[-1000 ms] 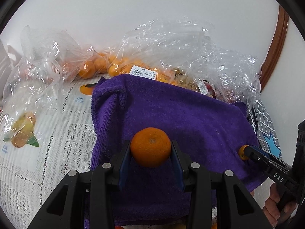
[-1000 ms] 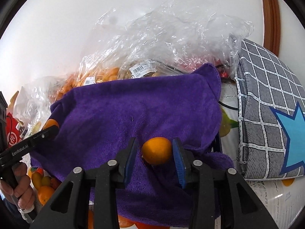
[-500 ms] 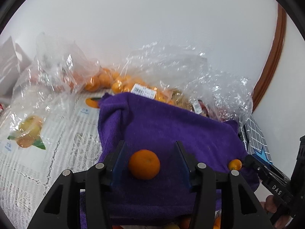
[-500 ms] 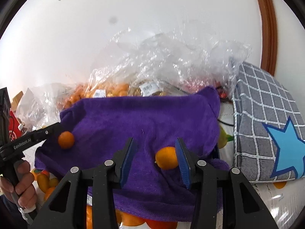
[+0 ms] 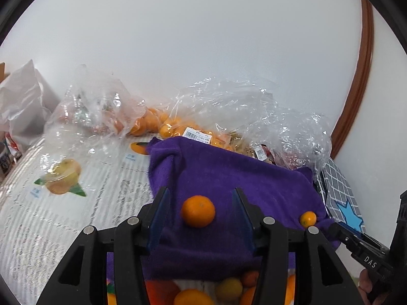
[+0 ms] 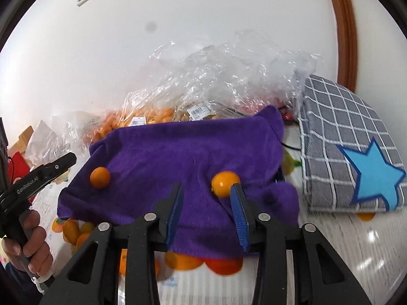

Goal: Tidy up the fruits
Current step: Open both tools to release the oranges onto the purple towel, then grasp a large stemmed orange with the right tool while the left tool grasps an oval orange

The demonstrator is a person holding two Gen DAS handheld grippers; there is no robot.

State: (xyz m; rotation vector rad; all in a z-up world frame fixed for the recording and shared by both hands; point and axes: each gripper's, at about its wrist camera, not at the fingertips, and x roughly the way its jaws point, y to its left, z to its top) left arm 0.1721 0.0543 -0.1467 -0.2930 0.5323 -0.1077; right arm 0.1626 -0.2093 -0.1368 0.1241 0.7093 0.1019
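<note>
Seen from the left wrist, a white lace-patterned table cover (image 5: 63, 218) is lying off to the left of the fingers, with clear plastic bags of oranges (image 5: 152, 124) piled beyond it against the wall. The left gripper (image 5: 201, 214) is standing with its jaws apart, having just been opening, and a mandarin (image 5: 198, 211) is sitting between the blue pads (image 5: 159, 216) without touching either one. That fruit is resting on a purple towel (image 5: 254, 185) spread ahead of and under the fingertips. Further right, near the towel's right edge, a smaller orange fruit (image 5: 308, 218) is lying just in front of the tip of the right gripper, which is entering from the lower right corner.

From the right wrist, the left gripper's black finger is reaching in from the left, held by a hand (image 6: 28, 244), and the mandarin (image 6: 100, 177) is lying on the towel (image 6: 178, 152) just right of its tip. The right gripper (image 6: 207, 208) is showing its jaws a little apart with nothing between them; they have just been closing. The small orange fruit (image 6: 223, 184) is sitting just beyond the right fingertip, partly hidden behind it, so contact cannot be told. To the right of the fingers a grey checked cushion (image 6: 338, 132) with a blue star is lying beside the towel.
</note>
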